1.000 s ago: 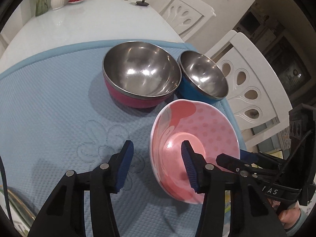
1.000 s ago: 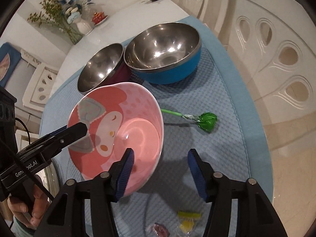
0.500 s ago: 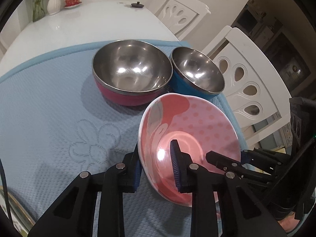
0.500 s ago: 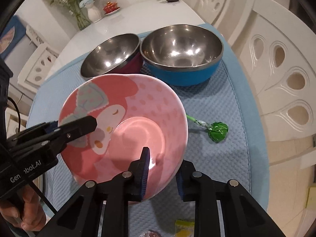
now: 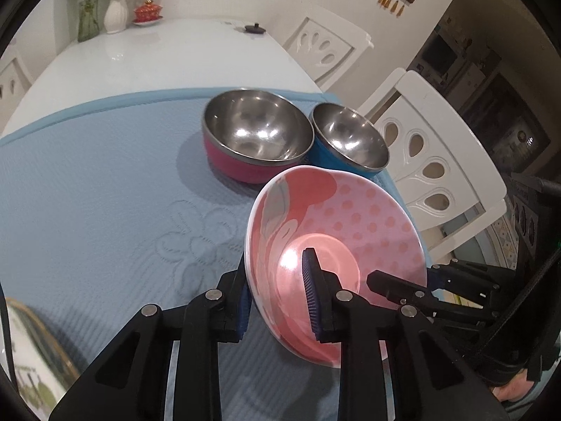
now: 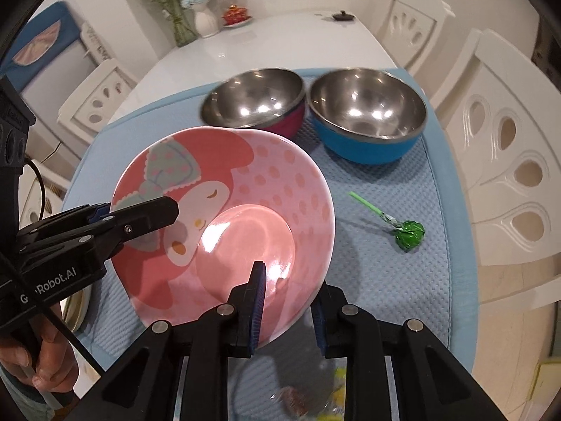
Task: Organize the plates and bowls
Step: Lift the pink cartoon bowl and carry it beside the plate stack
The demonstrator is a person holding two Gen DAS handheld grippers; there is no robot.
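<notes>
A pink cartoon-print bowl [image 5: 350, 217] [image 6: 245, 189] is held tilted above the blue mat. My left gripper [image 5: 277, 298] is shut on its left rim, one finger inside, one outside; it also shows in the right wrist view [image 6: 140, 210]. My right gripper [image 6: 287, 305] is shut on the bowl's near-right rim; it also shows in the left wrist view [image 5: 396, 284]. Behind the pink bowl stand two steel bowls side by side: a red-sided bowl [image 5: 256, 137] [image 6: 252, 101] and a blue-sided bowl [image 5: 350, 140] [image 6: 368, 112].
The blue quilted mat [image 5: 105, 193] [image 6: 403, 280] covers the near end of a white table [image 5: 157, 56]. A green lollipop [image 6: 406, 231] lies on the mat at the right. White chairs [image 5: 434, 161] stand along the right edge. A vase [image 5: 114, 14] stands at the far end. Wrapped sweets [image 6: 315, 396] lie below the right gripper.
Both grippers went from open to shut on the pink bowl's rim. The bowl has risen off the mat and the steel bowls now look farther away.
</notes>
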